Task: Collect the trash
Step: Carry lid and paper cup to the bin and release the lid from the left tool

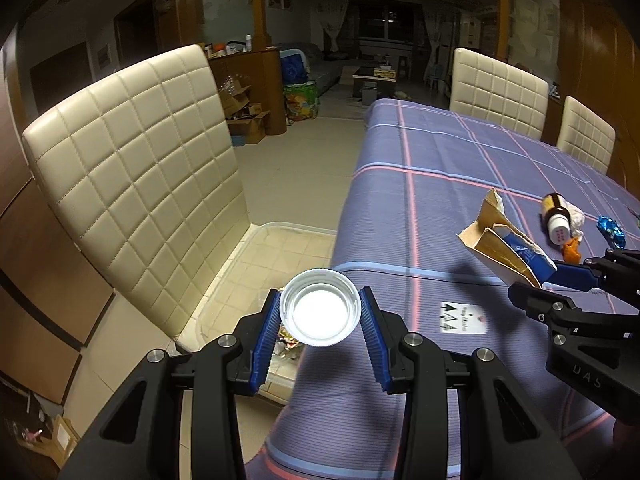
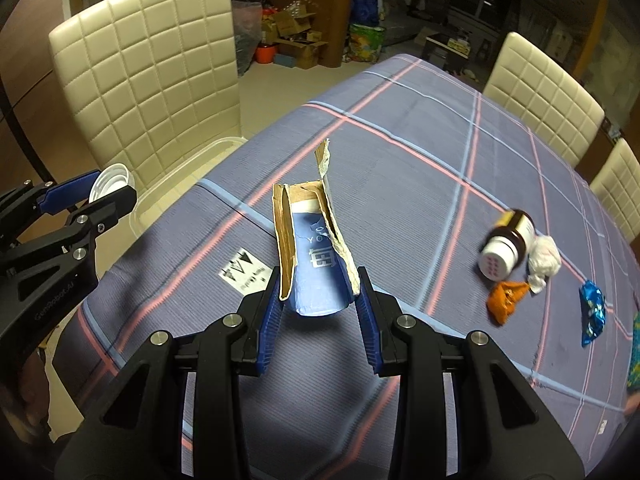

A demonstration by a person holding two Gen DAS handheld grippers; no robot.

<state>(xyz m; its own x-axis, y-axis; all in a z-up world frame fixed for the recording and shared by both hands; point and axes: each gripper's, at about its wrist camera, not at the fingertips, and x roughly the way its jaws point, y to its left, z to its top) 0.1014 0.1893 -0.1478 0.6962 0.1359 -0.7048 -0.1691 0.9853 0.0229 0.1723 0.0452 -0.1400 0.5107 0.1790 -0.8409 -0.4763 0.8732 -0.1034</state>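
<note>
My left gripper (image 1: 320, 314) is shut on a white plastic lid (image 1: 320, 307) and holds it at the table's edge, above a clear plastic bin (image 1: 280, 240) on the floor; it also shows in the right wrist view (image 2: 94, 196) with the lid (image 2: 110, 182). My right gripper (image 2: 318, 300) is shut on a torn blue and brown cardboard box (image 2: 312, 248) held above the tablecloth; the box also shows in the left wrist view (image 1: 508, 248). A brown pill bottle (image 2: 506, 244), a white tissue wad (image 2: 542, 262), an orange wrapper (image 2: 506, 298) and a blue wrapper (image 2: 592, 312) lie on the table.
A purple plaid tablecloth (image 2: 400, 152) covers the table, with a white label (image 2: 246, 272) on it. A cream quilted chair (image 1: 140, 168) stands beside the bin. Two more chairs (image 1: 500, 88) stand at the far side. Boxes (image 2: 296, 40) clutter the floor beyond.
</note>
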